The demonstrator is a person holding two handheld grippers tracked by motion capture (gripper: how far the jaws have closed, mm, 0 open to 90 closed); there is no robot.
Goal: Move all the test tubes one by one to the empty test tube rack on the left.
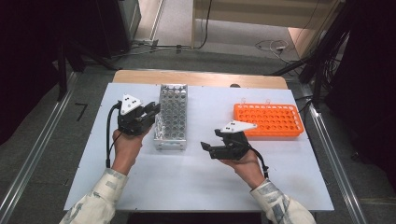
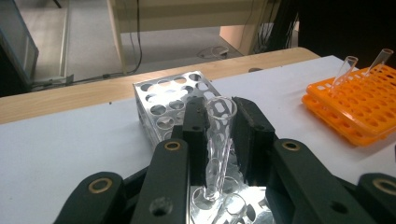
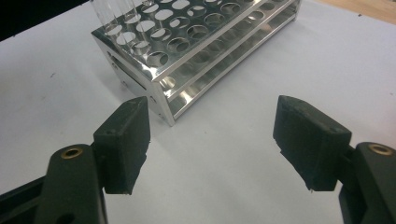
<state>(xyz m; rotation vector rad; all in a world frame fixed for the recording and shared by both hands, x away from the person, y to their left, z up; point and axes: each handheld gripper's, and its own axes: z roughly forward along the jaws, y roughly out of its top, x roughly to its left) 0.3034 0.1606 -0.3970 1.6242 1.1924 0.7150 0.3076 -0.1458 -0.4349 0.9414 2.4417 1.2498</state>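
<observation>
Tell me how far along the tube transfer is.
Done: a few clear tubes already stand in the metal rack. In hand: the left tongs are shut on a clear tube, its tip over a rack hole. Left: two tubes lean in the orange rack; the right tongs are open, empty.

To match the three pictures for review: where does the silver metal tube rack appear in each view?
High view: the metal rack stands left of centre on the white table, beside the left gripper.
Left gripper view: centre, behind and beneath the jaws, which are shut on a clear tube.
Right gripper view: top centre, beyond the open jaws.
Shared landmark: the rack's perforated top plate.
</observation>
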